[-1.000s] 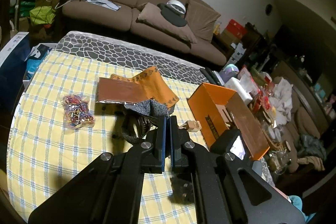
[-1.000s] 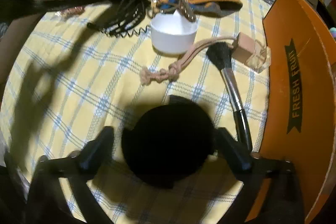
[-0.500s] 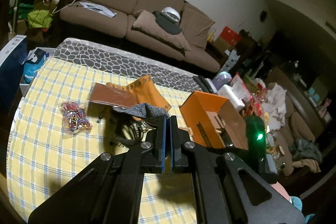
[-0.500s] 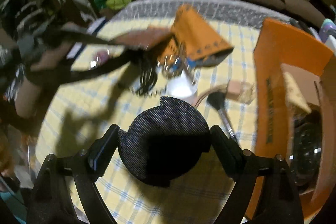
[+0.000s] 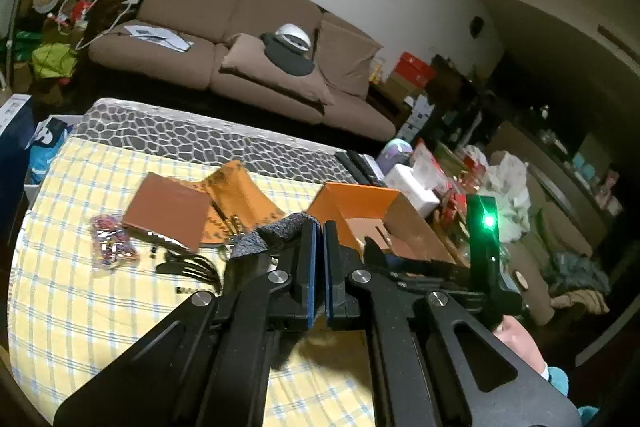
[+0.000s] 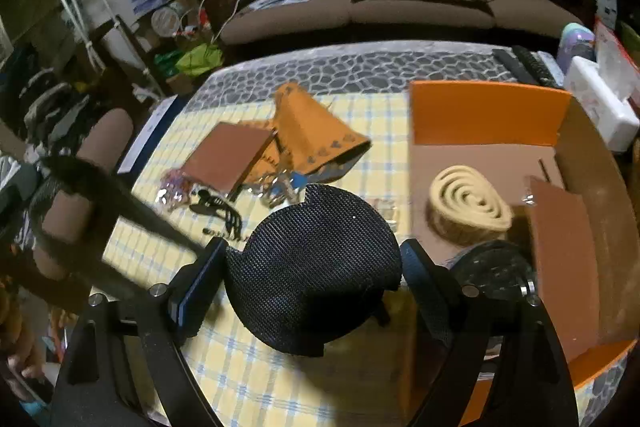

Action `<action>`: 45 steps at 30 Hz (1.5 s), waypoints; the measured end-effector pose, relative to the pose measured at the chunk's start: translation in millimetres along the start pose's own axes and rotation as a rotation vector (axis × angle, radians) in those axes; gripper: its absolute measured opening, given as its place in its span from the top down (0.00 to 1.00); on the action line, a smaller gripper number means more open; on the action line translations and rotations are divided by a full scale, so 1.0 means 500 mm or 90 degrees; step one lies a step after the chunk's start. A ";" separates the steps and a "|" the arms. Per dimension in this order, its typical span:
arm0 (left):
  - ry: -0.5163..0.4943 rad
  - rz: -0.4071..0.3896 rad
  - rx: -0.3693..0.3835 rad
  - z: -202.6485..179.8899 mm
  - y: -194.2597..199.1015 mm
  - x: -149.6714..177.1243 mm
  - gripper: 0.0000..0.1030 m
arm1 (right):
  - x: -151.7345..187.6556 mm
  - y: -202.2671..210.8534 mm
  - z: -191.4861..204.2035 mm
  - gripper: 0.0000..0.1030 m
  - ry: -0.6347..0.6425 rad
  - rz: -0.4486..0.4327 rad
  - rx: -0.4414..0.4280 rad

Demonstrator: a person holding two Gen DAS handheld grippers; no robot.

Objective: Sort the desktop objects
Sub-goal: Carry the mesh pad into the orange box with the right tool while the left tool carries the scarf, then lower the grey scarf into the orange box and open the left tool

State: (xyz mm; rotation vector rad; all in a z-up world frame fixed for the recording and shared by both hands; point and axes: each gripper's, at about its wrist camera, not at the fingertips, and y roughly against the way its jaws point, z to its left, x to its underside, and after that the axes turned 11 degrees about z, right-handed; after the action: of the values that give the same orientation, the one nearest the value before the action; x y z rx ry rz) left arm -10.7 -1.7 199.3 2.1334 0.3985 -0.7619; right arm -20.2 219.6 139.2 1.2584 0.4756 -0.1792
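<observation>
No readable writing on anything now; the print on the orange patterned fabric pouch (image 6: pixel 316 143) and on the orange cardboard box (image 6: pixel 488 115) is too blurred to make out.

My right gripper (image 6: pixel 312 267) sits lower centre of the right wrist view, jaws spread wide and clamped on the rim of a round black mesh disc (image 6: pixel 314 271), held above the yellow-and-blue checked tablecloth (image 6: pixel 256 379). The box is at frame right, top open, w/ a tan spiral coil (image 6: pixel 472 211) and a brown cardboard flap (image 6: pixel 560 259) inside. A dark speckled round thing (image 6: pixel 494 269) shows just right of my right finger; can't tell what it is.

My left gripper (image 5: pixel 319 239) is at centre of the left wrist view, blue pads fully together. Grey-black speckled fabric (image 5: pixel 276 233) lies against its tip; can't tell if it's pinched.

Centre-left of the cloth: brown flat card (image 5: pixel 166 211), black coiled cord (image 5: pixel 196 267), small clear bag of coloured bits (image 5: pixel 110 239). Bare cloth along lower left in both views; the table's far edge shows grey pebble-pattern cover (image 5: pixel 180 135).
</observation>
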 end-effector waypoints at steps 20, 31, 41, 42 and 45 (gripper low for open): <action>-0.091 0.015 0.096 -0.316 -0.087 -0.092 0.97 | 0.042 0.124 -0.240 0.14 -0.130 -0.052 0.070; -0.141 0.043 0.015 -0.418 -0.266 -0.139 0.97 | 0.076 0.107 -0.281 0.14 -0.126 -0.012 0.056; -0.134 0.114 -0.068 -0.372 -0.417 -0.108 0.97 | 0.078 0.103 -0.274 0.14 -0.116 -0.007 0.044; -0.135 0.119 -0.072 -0.367 -0.424 -0.102 0.97 | 0.077 0.101 -0.271 0.14 -0.112 -0.006 0.043; -0.131 0.141 -0.081 -0.352 -0.445 -0.083 0.97 | 0.074 0.091 -0.253 0.14 -0.093 -0.001 0.040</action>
State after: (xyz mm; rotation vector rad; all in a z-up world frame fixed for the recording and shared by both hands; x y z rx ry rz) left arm -89.7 273.1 178.3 1.9192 0.0956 -0.7963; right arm -0.8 357.8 133.7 1.2958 0.3476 -0.2872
